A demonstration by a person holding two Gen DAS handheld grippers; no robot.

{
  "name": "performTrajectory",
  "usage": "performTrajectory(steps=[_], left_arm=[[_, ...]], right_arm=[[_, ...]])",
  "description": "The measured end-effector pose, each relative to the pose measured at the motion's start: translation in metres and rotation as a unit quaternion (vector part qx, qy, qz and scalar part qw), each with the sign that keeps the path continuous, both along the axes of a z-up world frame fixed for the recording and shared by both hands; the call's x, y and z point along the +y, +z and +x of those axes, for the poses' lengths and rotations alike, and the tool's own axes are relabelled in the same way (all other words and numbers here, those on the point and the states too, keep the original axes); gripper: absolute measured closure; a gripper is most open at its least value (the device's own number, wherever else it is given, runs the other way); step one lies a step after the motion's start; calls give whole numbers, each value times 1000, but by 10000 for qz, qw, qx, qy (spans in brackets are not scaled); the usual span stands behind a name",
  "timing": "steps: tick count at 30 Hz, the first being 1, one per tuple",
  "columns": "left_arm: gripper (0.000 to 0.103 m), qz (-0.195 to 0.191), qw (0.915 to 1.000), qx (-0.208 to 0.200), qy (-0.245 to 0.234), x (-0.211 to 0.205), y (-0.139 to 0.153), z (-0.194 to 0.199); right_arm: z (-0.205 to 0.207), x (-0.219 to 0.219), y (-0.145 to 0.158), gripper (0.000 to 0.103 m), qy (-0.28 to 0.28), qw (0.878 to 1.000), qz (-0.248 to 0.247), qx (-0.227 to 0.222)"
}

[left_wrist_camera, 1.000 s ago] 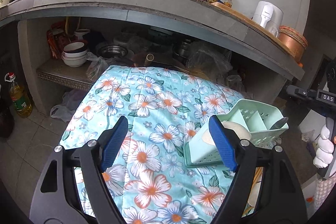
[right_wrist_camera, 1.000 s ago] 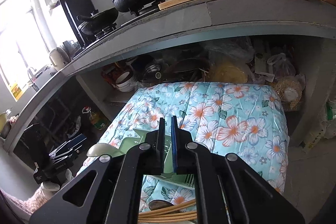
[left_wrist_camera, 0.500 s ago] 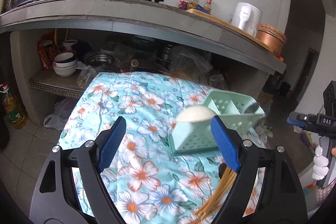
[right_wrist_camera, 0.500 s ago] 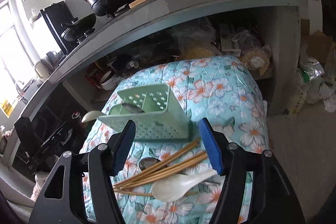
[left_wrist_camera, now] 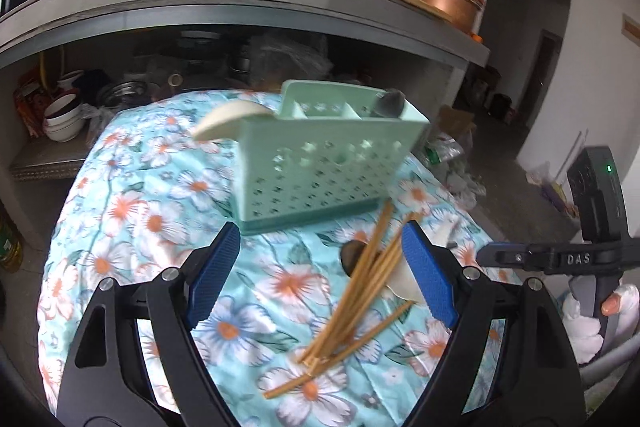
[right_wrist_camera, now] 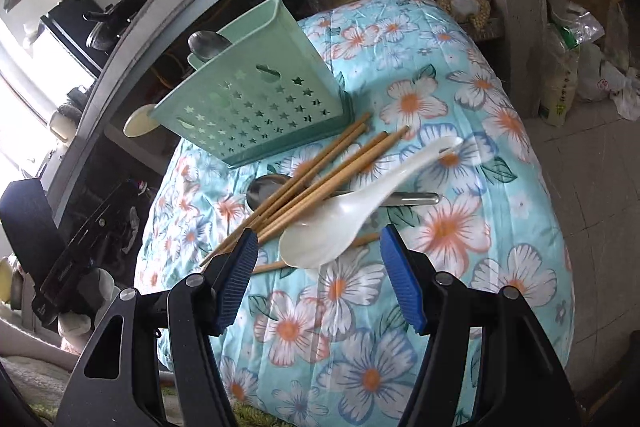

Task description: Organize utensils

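Jaws of the right gripper [right_wrist_camera: 316,275], pressed together a second before, stood spread and empty above the white spoon [right_wrist_camera: 344,219]. Left gripper [left_wrist_camera: 320,263] stayed wide open, holding nothing, now nearer the chopsticks [left_wrist_camera: 360,291]. Beyond them stood the green utensil caddy [left_wrist_camera: 320,171] on the floral cloth [left_wrist_camera: 160,219], a metal spoon [right_wrist_camera: 206,45] inside it.
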State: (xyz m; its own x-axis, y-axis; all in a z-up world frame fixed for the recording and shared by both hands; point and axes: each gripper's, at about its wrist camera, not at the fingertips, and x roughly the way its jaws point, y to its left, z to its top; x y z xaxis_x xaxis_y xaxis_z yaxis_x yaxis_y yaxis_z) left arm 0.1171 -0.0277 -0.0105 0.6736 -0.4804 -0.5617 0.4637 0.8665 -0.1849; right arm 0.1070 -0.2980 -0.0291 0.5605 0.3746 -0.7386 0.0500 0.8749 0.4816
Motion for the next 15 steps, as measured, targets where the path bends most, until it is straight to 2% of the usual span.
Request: performTrajectory(steps=[7,15], left_arm=[[24,324,9985,53,-438,-31,-12,-6],[24,417,9980,240,-413,-40,-20,7]], right_arm=[[4,-6,-9,41,-23,9999,102,91],[4,2,-22,41,160,9997,18,203]])
